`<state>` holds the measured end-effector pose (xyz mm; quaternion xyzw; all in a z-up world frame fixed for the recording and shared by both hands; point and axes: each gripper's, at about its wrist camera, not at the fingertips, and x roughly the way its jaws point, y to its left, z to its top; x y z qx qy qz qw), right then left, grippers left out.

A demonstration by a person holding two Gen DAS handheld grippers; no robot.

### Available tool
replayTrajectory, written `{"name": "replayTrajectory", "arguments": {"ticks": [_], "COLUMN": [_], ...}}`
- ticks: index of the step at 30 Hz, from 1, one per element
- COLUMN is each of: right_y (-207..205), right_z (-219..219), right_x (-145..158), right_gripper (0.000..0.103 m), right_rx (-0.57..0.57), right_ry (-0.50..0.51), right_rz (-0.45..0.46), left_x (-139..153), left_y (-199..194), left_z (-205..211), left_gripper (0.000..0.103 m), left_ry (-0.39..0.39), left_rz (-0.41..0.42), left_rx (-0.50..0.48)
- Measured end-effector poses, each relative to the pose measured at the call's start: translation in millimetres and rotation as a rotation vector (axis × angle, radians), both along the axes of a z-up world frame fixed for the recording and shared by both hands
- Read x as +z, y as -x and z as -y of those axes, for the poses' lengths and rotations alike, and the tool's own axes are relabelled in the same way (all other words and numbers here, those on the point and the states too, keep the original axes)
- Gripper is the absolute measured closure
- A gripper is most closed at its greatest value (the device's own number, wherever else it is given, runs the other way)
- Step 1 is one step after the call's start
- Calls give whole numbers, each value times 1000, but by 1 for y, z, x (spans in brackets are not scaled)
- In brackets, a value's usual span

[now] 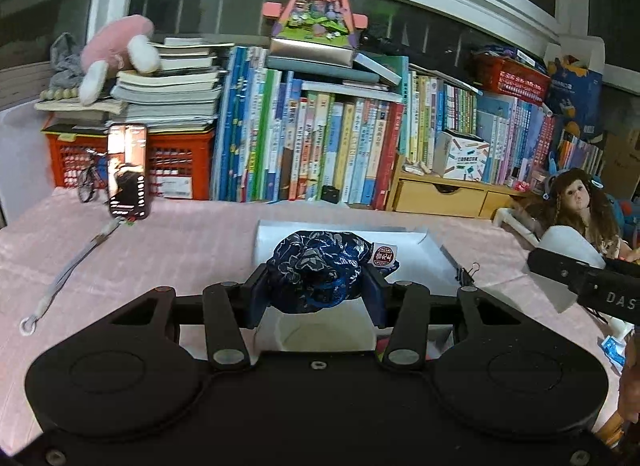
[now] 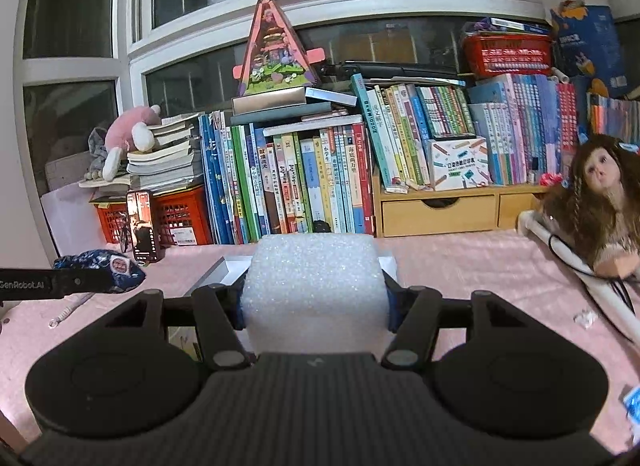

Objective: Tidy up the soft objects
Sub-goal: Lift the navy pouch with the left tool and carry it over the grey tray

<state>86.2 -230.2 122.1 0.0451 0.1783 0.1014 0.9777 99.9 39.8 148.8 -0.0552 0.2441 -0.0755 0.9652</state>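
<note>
The left tool (image 1: 318,286) grips a blue patterned pouch (image 1: 318,272), lifted above a white box (image 1: 420,262) on the counter; it could slip, being squashy. The right tool (image 2: 316,298) clamps a white foam block (image 2: 316,278) (crushable if squeezed harder), also over the box.

A pink-covered tabletop (image 1: 192,250) carries a white box (image 1: 420,254) at its middle, a phone (image 1: 127,170) propped near a red crate (image 1: 180,165), a loose lanyard (image 1: 68,270), a row of books (image 1: 312,145) and a doll (image 1: 576,201).
</note>
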Motion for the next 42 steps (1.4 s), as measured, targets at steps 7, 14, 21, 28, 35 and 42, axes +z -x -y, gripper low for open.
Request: {"name": "replayTrajectory", "arguments": {"ticks": [7, 14, 21, 28, 35, 42], "right_y": [-36, -86, -138, -172, -193, -204], "right_z": [-6, -5, -12, -15, -17, -16], "right_x": [9, 10, -5, -29, -42, -51], "right_gripper": [40, 40, 40, 39, 38, 35], "right_rx": [26, 46, 56, 39, 16, -3], "right_ry": [43, 38, 71, 84, 70, 69], "right_rz": [-59, -208, -401, -534, -615, -651], "left_x": [3, -10, -37, -62, -74, -79], "left_y": [-44, -100, -149, -173, -184, -189], "left_z": [21, 31, 37, 47, 58, 63], "left_gripper": [58, 58, 58, 58, 58, 57], "left_ry": [-22, -16, -2, 12, 4, 11], "left_rz": [-67, -198, -351, -440, -483, -504], "left_rx": [-32, -32, -27, -35, -47, -56]}}
